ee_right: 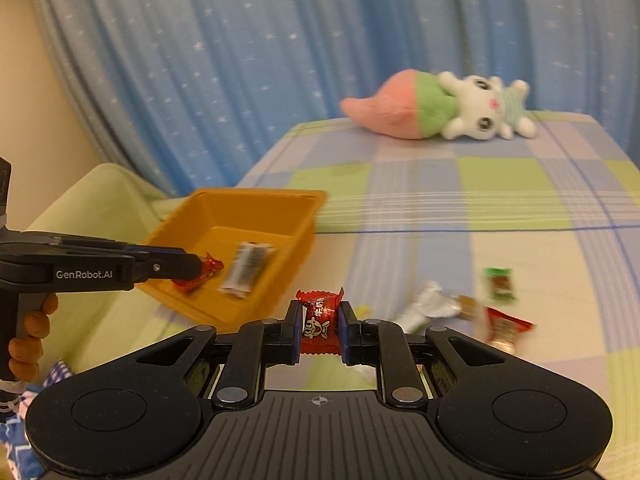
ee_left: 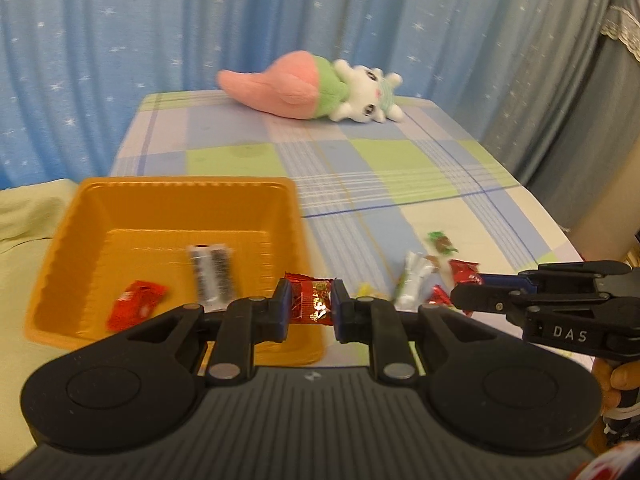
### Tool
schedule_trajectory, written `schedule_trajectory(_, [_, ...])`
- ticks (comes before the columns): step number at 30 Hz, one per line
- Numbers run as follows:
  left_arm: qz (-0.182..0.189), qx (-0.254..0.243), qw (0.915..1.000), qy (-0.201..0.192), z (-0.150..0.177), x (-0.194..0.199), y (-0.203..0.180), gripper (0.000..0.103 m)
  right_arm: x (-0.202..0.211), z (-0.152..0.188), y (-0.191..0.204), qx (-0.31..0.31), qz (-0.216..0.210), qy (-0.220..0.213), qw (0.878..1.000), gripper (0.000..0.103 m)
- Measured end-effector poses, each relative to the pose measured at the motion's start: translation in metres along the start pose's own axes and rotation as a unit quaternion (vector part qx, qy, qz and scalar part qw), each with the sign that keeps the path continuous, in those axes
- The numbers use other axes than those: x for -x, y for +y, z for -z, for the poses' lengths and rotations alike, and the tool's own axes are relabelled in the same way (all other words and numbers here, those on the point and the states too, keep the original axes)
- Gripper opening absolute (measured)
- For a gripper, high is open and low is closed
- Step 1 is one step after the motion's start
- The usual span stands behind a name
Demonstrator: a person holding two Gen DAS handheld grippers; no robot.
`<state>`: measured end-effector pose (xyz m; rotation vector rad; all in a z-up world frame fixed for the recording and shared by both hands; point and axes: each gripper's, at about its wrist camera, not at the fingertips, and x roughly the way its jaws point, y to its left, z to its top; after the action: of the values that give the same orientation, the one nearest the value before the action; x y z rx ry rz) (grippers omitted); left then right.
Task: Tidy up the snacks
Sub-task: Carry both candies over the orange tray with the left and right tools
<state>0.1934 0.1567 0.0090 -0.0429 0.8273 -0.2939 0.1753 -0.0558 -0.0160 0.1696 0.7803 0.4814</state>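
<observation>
My left gripper (ee_left: 310, 304) is shut on a red foil snack packet (ee_left: 313, 300), held over the near right rim of the orange tray (ee_left: 72, 236). The tray holds a red packet (ee_left: 136, 308) and a silver-black packet (ee_left: 212, 274). My right gripper (ee_right: 319, 330) is shut on a red candy packet (ee_right: 320, 322) above the table, right of the tray (ee_right: 304, 236). Loose snacks lie on the checked cloth: a silver-white packet (ee_left: 412, 282), a green one (ee_left: 440, 242) and red ones (ee_left: 464, 272); in the right wrist view, silver (ee_right: 428, 306), green (ee_right: 499, 284), red (ee_right: 506, 328).
A pink, green and white plush toy (ee_left: 316, 90) lies at the table's far end before a blue starred curtain (ee_left: 120, 40). A pale green cushion (ee_left: 28, 208) sits left of the tray. The right gripper's body (ee_left: 560, 300) shows at right in the left wrist view.
</observation>
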Motion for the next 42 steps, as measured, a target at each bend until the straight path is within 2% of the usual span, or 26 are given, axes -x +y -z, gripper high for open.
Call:
schedule_trajectory(8, [-0.035, 0.027, 0.9990, -0.009, 0.004, 0.015, 0.045, 0.018, -0.033, -0.013, 0.039, 0.027, -0.038, 0.008, 0.999, 0.018])
schedule_trajectory(14, [-0.049, 0.036, 0.9981, -0.007, 0.004, 0.013, 0.071, 0.018, -0.060, -0.021, 0.063, 0.039, -0.050, 0.020, 0.998, 0.018])
schedule_trajectory(27, [-0.041, 0.035, 0.9982, 0.023, -0.001, -0.023, 0.099, 0.018, -0.104, -0.026, 0.084, 0.051, -0.025, 0.046, 0.997, 0.018])
schedule_trajectory(36, [-0.030, 0.042, 0.9975, 0.049, -0.003, -0.051, 0.108, 0.019, -0.115, -0.032, 0.084, 0.048, -0.012, 0.051, 0.998, 0.018])
schedule_trajectory(42, [-0.027, 0.056, 0.9966, 0.053, -0.005, -0.055, 0.118, 0.019, -0.120, -0.034, 0.085, 0.047, -0.011, 0.054, 0.997, 0.018])
